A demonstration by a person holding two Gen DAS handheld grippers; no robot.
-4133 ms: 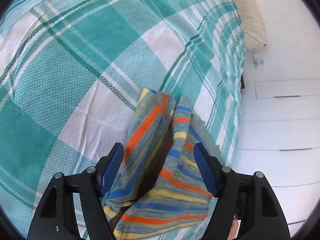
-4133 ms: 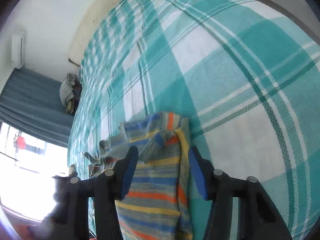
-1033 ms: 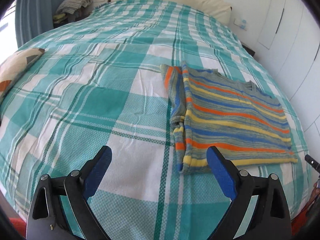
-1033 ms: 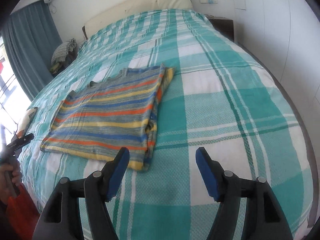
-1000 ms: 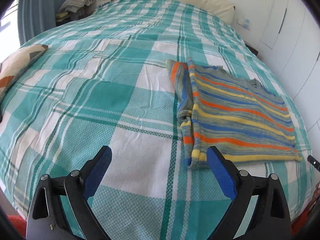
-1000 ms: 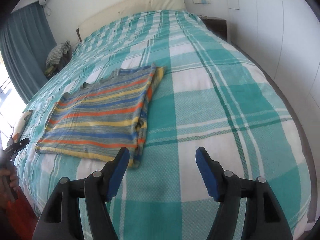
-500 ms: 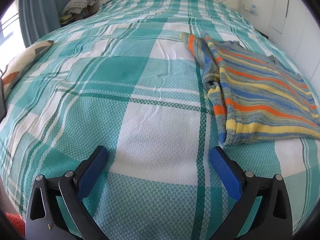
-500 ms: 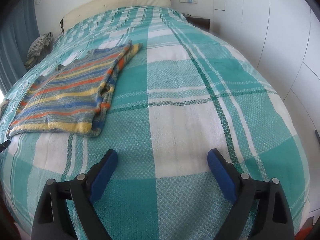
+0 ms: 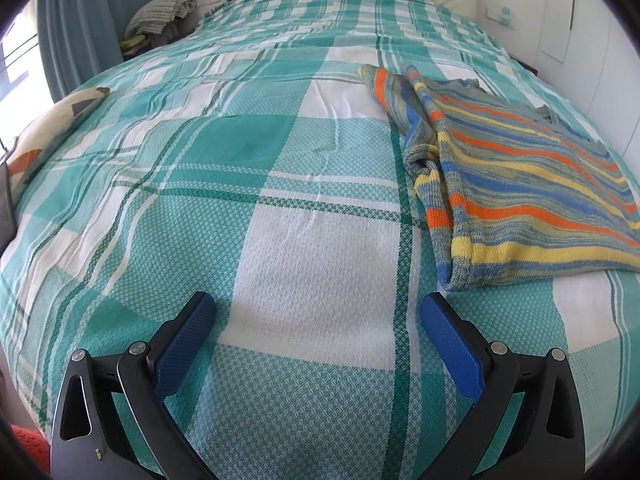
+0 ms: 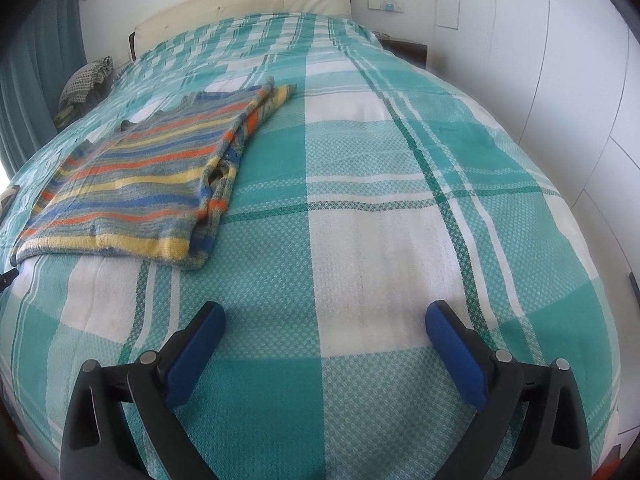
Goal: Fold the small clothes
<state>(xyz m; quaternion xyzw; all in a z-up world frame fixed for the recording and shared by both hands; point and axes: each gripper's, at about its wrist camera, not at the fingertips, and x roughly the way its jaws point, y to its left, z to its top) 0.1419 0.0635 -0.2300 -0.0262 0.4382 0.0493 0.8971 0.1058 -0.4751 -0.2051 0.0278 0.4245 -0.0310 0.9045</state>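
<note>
A small striped knit sweater (image 9: 516, 184), in orange, yellow, blue and grey, lies flat on the bed with its sleeves folded in along both sides. In the left wrist view it is to the right of and beyond my left gripper (image 9: 318, 314), which is open and empty above the bedspread. In the right wrist view the sweater (image 10: 152, 184) lies to the left of and beyond my right gripper (image 10: 325, 322), which is also open and empty. Neither gripper touches it.
A teal and white plaid bedspread (image 9: 248, 160) covers the bed. A patterned cushion (image 9: 48, 128) lies at the left edge. Folded cloth (image 9: 162, 16) sits on a stand by the blue curtain. White wardrobe doors (image 10: 580, 92) run along the right side.
Both grippers have pulled back and dropped lower toward the near edge of the bed, and their jaws have opened wider. The sweater stays where it was laid.
</note>
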